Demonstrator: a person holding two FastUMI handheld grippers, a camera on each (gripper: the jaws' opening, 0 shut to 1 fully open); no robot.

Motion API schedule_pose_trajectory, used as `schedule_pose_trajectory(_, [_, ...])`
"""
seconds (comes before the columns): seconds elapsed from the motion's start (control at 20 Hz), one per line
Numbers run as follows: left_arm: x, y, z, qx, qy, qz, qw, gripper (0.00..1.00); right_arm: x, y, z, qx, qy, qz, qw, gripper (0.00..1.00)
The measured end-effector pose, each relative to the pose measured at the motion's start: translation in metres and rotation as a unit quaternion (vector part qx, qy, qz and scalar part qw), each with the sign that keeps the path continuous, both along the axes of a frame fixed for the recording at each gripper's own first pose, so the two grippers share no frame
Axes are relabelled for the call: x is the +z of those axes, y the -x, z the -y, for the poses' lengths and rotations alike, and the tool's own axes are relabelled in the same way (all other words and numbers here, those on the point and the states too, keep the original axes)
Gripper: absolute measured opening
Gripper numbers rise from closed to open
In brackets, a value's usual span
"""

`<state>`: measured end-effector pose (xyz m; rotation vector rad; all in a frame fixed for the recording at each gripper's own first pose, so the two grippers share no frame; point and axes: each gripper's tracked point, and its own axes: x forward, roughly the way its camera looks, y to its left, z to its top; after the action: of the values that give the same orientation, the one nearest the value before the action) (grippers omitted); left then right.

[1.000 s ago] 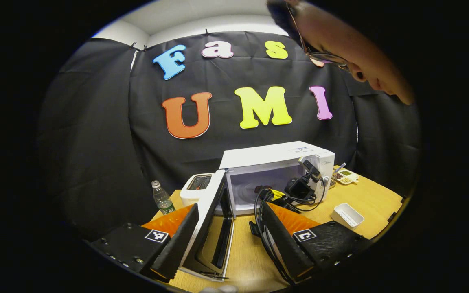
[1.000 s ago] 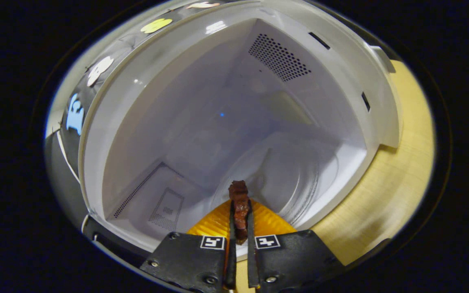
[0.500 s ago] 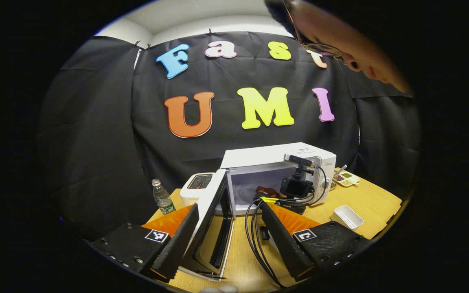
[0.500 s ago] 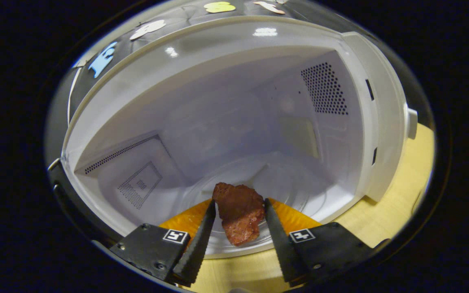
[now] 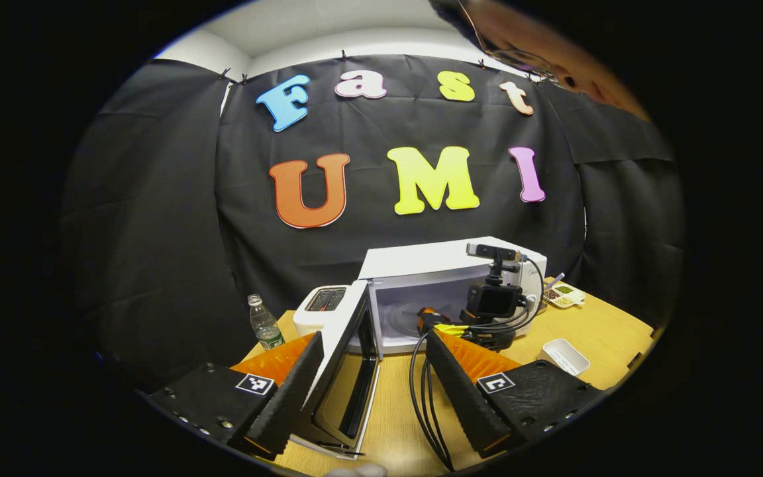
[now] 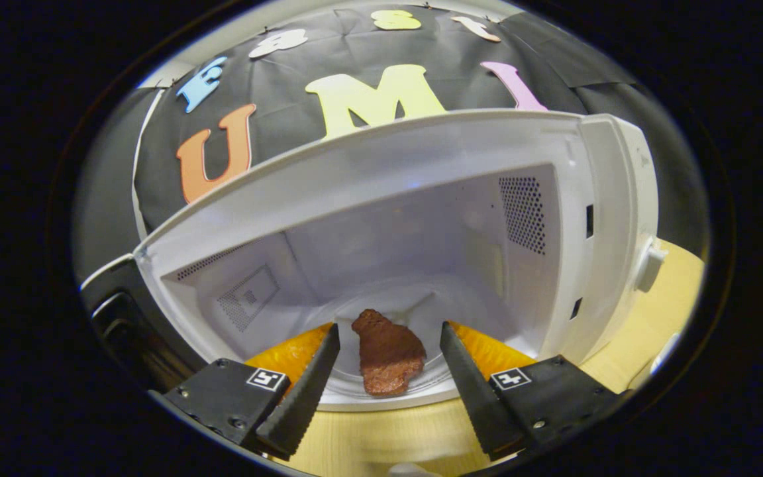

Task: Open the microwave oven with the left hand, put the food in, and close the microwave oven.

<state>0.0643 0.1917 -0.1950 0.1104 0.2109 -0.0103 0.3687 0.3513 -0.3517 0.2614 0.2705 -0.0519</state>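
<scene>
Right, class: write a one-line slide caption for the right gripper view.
Open right tool facing brown food lying inside the open microwave.

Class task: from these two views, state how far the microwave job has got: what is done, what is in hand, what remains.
Done: the door stands open, and the food lies inside the microwave. In hand: the right gripper is open at the mouth, its fingers apart from the food. Left: closing the door; the left gripper is open with the door's edge between its fingers.
</scene>
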Motion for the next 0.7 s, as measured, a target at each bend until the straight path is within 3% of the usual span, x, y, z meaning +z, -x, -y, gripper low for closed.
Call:
schedule_pose_trajectory(0.1, [0.006, 0.001, 0.001, 0.000, 0.002, 0.004, 1.000, 0.95, 0.018, 0.015, 0.007, 0.006, 0.010, -0.006, 1.000, 0.97])
schedule_pose_trajectory(0.15, [0.011, 0.000, 0.000, 0.001, 0.004, 0.005, 1.000, 0.95, 0.032, 0.025, 0.010, 0.012, 0.025, -0.005, 1.000, 0.90])
schedule_pose_trajectory(0.3, [0.029, 0.001, 0.000, 0.002, 0.010, 0.017, 1.000, 0.95, 0.084, 0.061, 0.011, 0.055, 0.046, 0.009, 0.997, 0.91])
schedule_pose_trajectory(0.35, [0.035, 0.001, 0.000, 0.003, 0.011, 0.019, 1.000, 0.95, 0.100, 0.073, 0.017, 0.067, 0.062, 0.013, 0.996, 0.97])
schedule_pose_trajectory(0.4, [0.041, 0.000, 0.000, 0.002, 0.012, 0.024, 1.000, 0.95, 0.116, 0.083, 0.022, 0.084, 0.077, 0.019, 0.993, 0.91])
schedule_pose_trajectory(0.45, [0.045, -0.001, 0.001, 0.001, 0.013, 0.025, 1.000, 0.95, 0.130, 0.095, 0.025, 0.100, 0.089, 0.021, 0.991, 0.91])
schedule_pose_trajectory(0.5, [0.048, 0.000, 0.001, 0.001, 0.013, 0.024, 1.000, 0.95, 0.142, 0.107, 0.031, 0.114, 0.101, 0.020, 0.988, 0.97])
schedule_pose_trajectory(0.55, [0.052, 0.000, 0.002, -0.002, 0.012, 0.026, 1.000, 0.95, 0.152, 0.119, 0.038, 0.124, 0.105, 0.015, 0.987, 0.91])
schedule_pose_trajectory(0.6, [0.055, 0.002, 0.002, -0.002, 0.011, 0.027, 1.000, 0.95, 0.163, 0.132, 0.046, 0.132, 0.110, 0.013, 0.985, 0.98])
schedule_pose_trajectory(0.7, [0.062, 0.004, 0.001, -0.003, 0.014, 0.032, 0.999, 0.95, 0.186, 0.154, 0.072, 0.128, 0.126, 0.012, 0.984, 0.98])
